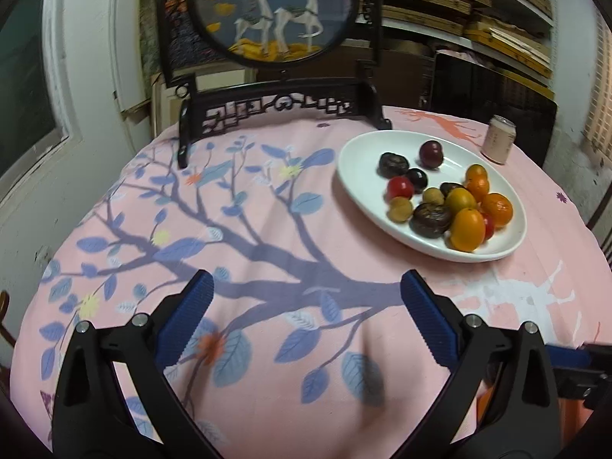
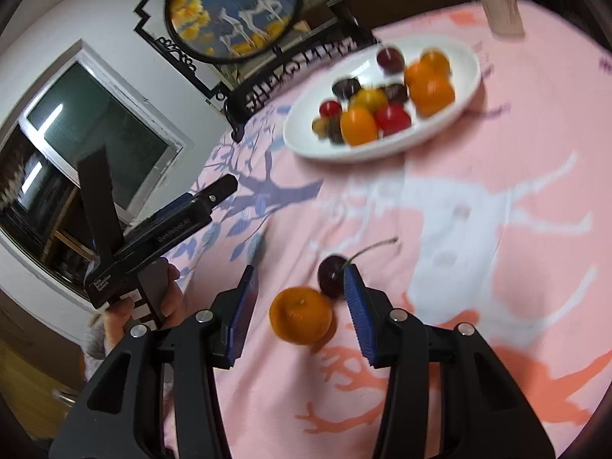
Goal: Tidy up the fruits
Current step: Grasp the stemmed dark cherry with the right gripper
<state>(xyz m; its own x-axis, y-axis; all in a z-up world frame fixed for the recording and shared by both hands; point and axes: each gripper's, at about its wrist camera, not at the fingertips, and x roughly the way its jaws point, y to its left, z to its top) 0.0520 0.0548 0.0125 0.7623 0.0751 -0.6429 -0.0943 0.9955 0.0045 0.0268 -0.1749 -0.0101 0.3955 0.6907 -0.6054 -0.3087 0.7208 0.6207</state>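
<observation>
Right tool (image 2: 300,279) gapes around a mandarin (image 2: 300,315), pad touching a cherry (image 2: 332,275); left tool (image 1: 306,290) released, wide

I count one white plate (image 1: 355,160) holding about fourteen small fruits, and one pink can (image 1: 498,139) beside it. Off the plate lie one mandarin (image 2: 300,315) and one cherry (image 2: 332,275).

Between the right gripper's (image 2: 300,287) ribbed blue pads (image 2: 359,317) lie a dimpled, matt-skinned mandarin (image 2: 300,315) and a glossy dark cherry (image 2: 332,275). Ahead sits a smooth, glazed white plate (image 2: 306,134) on soft matt printed cloth (image 2: 459,210)
</observation>
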